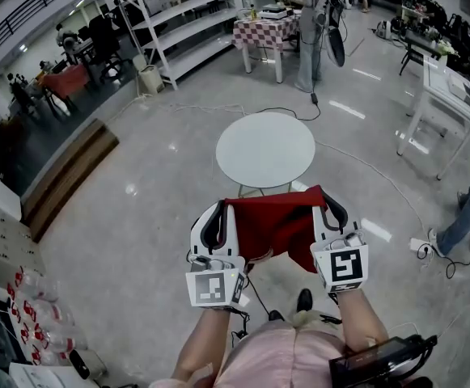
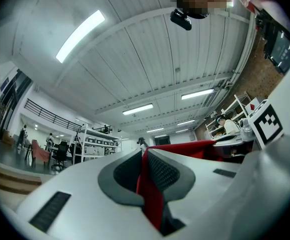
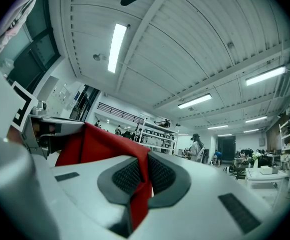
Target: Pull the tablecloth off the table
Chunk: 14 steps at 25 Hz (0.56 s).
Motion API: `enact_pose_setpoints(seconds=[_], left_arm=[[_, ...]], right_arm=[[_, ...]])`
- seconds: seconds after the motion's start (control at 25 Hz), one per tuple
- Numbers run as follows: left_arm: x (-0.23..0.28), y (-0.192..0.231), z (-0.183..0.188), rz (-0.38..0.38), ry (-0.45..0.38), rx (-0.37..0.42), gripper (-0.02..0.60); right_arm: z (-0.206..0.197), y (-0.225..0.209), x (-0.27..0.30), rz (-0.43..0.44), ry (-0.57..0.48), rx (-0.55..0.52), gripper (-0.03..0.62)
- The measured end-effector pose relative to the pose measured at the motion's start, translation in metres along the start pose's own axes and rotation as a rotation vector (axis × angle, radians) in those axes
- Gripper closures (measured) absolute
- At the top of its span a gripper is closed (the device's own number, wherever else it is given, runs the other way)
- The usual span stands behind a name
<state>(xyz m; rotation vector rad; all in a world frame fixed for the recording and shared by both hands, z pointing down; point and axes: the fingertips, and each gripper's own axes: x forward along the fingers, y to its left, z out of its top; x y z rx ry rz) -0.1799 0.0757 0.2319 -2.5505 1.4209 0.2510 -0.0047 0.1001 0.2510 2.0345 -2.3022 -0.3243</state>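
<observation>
Cloth [image 1: 277, 225] fully off table [image 1: 265, 149], top bare. Left claw [image 1: 216, 226] and right claw [image 1: 329, 211] both clenched on cloth, held between them. Task looks done.

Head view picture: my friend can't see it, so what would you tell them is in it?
A red tablecloth hangs stretched between the left gripper and the right gripper, both shut on its top edge, above a shiny grey floor. Just beyond stands a round white table with no cloth on it.
</observation>
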Motion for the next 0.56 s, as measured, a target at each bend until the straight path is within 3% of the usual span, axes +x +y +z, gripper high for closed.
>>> enact_pose_setpoints(seconds=[0.56], left_arm=[[0.008,-0.007,-0.013,0.017,-0.004,-0.028,0.534]], right_arm=[[-0.006,-0.017,0.003,-0.002,0.008,-0.019,0.566]])
